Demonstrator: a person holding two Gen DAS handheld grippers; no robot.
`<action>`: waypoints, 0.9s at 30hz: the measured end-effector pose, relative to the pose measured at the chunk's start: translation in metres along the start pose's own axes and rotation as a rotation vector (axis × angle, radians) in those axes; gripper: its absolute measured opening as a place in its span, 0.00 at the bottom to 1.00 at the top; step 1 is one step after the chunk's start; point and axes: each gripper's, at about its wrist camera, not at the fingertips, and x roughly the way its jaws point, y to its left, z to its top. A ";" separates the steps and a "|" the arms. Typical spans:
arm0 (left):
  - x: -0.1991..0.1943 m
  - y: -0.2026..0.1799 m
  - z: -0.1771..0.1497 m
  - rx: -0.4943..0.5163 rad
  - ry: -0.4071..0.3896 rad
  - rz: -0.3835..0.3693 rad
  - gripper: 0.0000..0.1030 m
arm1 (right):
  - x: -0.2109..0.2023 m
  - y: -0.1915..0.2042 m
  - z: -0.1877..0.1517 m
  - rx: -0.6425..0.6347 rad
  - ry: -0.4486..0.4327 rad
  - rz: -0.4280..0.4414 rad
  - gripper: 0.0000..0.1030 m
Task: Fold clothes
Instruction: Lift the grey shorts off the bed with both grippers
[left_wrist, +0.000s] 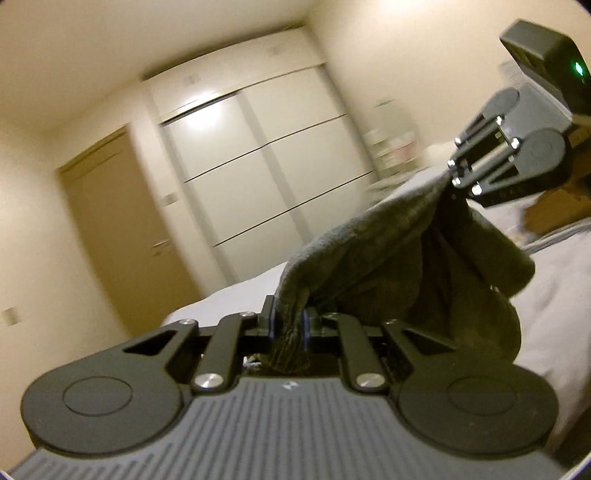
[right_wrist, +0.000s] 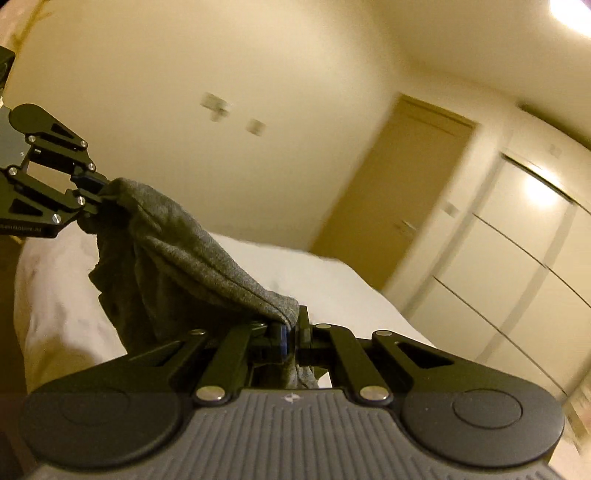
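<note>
Cloth spans the gap: the left gripper pinches one corner of the grey garment, the right gripper pinches the other, its long edge strung taut between them, the rest sagging over the white bed

Cream walls, white wardrobe, door
</note>
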 end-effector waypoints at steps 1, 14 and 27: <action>0.005 -0.013 0.006 0.006 -0.009 -0.034 0.10 | -0.018 -0.008 -0.012 0.020 0.026 -0.023 0.01; 0.133 -0.116 0.030 -0.022 -0.014 -0.337 0.15 | -0.139 -0.042 -0.113 0.194 0.219 -0.247 0.02; 0.166 -0.122 -0.112 -0.384 0.388 -0.265 0.59 | -0.123 -0.037 -0.237 0.430 0.345 0.183 0.39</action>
